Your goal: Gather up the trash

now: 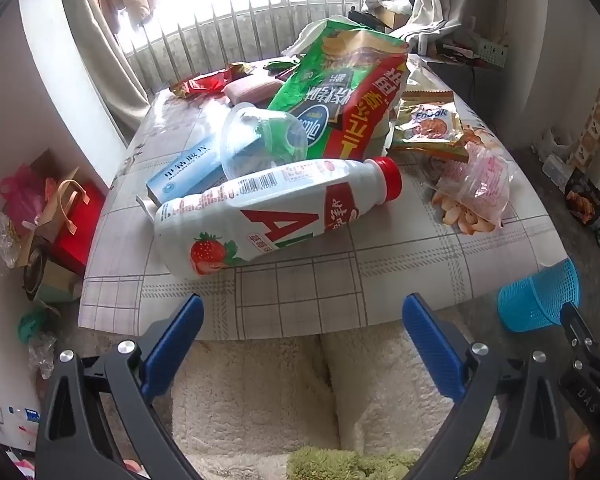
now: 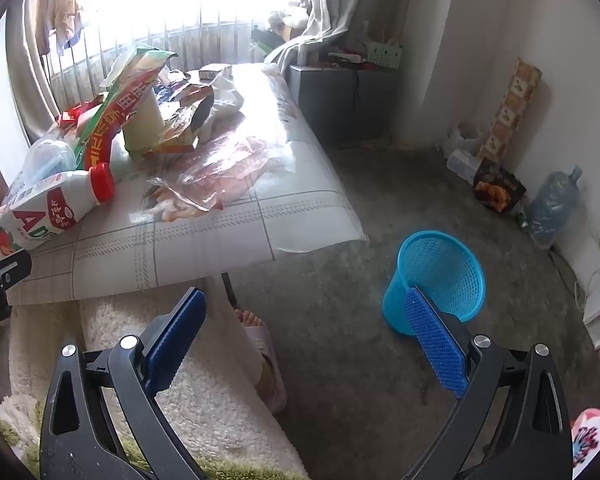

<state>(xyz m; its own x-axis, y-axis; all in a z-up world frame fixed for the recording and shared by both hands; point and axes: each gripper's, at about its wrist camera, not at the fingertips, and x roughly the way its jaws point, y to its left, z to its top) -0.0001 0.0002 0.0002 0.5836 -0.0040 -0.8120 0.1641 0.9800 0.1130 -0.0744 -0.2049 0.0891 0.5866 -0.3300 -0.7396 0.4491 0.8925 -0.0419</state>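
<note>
Closest to us, our left claw [image 1: 302,344] hangs with its jaws spread wide and nothing between them. Just ahead of it and slightly left, the strawberry milk bottle [image 1: 268,216] lies on its side on the table [image 1: 340,280], long axis crosswise to the claw, red cap to the right. Our right claw [image 2: 306,332] is equally agape and empty, nearer the blue mesh bin [image 2: 440,280] on the floor than the bottle. We judge the left claw better placed.

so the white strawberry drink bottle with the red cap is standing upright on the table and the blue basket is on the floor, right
Not quite: the bottle is lying on its side on the table, not standing upright. The left wrist view shows this clearly. The blue basket is on the floor, as the right wrist view shows.
</note>
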